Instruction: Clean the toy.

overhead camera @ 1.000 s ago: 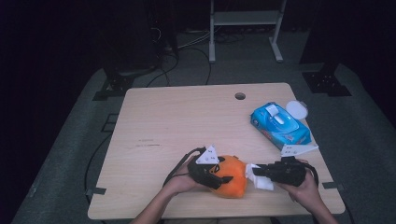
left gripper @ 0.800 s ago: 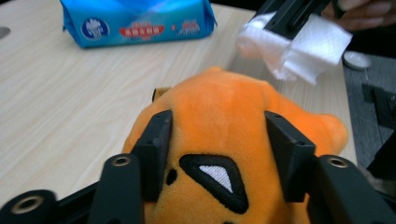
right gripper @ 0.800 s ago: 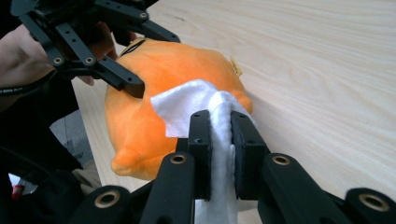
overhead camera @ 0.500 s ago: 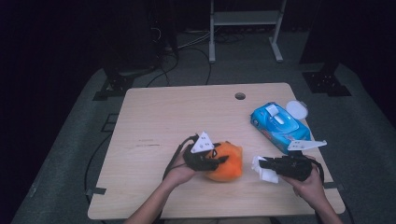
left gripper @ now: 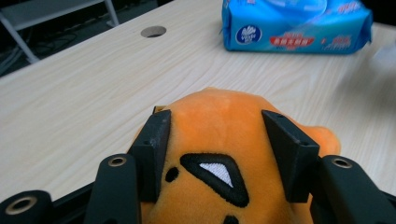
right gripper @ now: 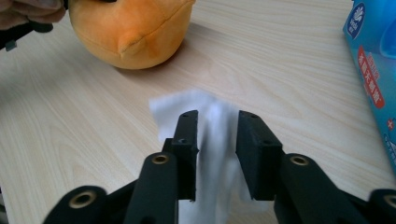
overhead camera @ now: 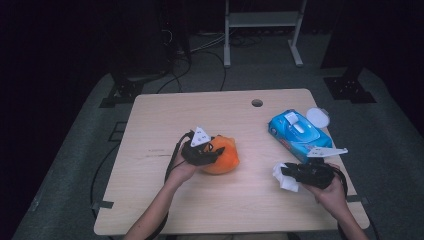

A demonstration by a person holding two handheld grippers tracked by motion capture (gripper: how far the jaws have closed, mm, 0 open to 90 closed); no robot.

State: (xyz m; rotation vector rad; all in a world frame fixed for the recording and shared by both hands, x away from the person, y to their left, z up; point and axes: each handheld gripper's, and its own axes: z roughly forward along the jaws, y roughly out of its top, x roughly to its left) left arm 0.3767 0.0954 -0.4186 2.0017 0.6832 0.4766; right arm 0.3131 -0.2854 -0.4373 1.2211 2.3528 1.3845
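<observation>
Progress: wipe pulled, wiping apparently pending | left gripper [overhead camera: 212, 154] fingers clamped orange plush toy [overhead camera: 223, 156] mid-tabletop [overhead camera: 165, 120] | right gripper [overhead camera: 287, 172] fingers pinched white wet wipe [overhead camera: 283, 178], right of toy, near blue wipes pack [overhead camera: 299, 131].

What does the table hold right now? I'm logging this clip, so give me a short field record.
surface: wooden table
left gripper: shut on orange plush toy
right gripper: shut on white wipe
wipes pack: blue, lid open, far right of the table
toy and wipe: apart
</observation>
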